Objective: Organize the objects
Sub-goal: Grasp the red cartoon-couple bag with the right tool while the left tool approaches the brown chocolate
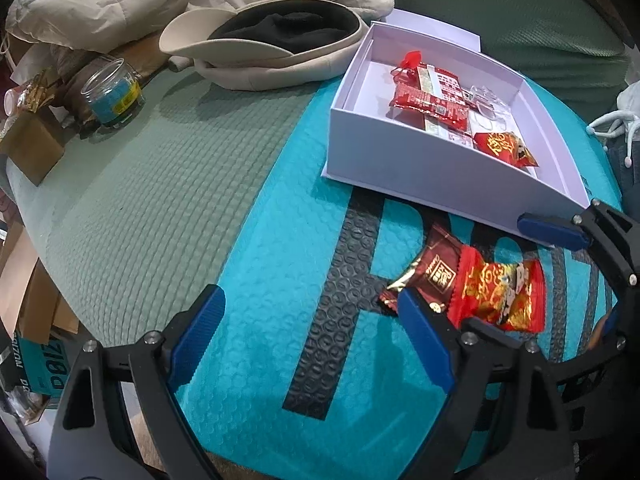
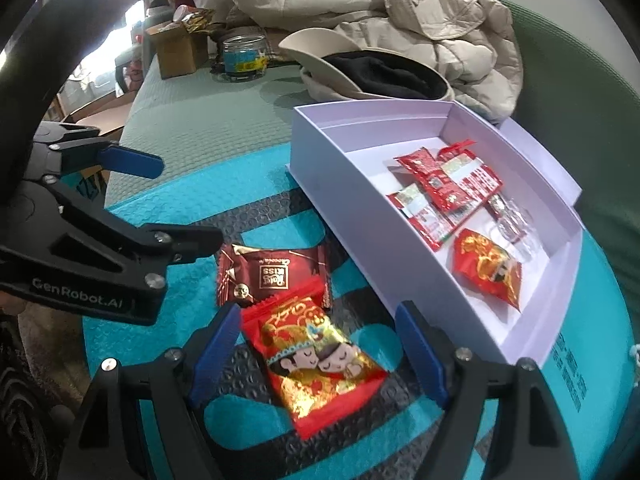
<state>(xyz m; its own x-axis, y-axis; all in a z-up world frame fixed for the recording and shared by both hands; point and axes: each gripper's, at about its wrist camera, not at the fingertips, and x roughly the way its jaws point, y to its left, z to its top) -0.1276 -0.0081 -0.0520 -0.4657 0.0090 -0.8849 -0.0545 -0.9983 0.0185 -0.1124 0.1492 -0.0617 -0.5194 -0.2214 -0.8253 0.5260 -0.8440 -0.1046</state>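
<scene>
A red and gold snack packet [image 2: 320,360] with a cartoon couple lies flat on a teal bubble mailer [image 2: 192,208]. My right gripper [image 2: 320,344] stands open astride it, and neither pad presses on it. A brown chocolate packet [image 2: 272,276] lies partly under its far end. My left gripper [image 1: 312,332] is open and holds nothing; its right finger [image 1: 424,340] sits by the brown packet [image 1: 432,272]. Just beyond stands an open white box [image 1: 400,160] holding red packets [image 1: 432,100], a red and gold packet [image 1: 504,148] and clear plastic pieces [image 1: 484,104].
The mailer lies on a green textured mat [image 1: 160,184]. At the back are a beige hat with black lining [image 1: 260,52], a pale puffy jacket [image 1: 120,0], a glass jar [image 1: 112,96] and a cardboard box [image 1: 28,148]. The mat's edge drops off on the left.
</scene>
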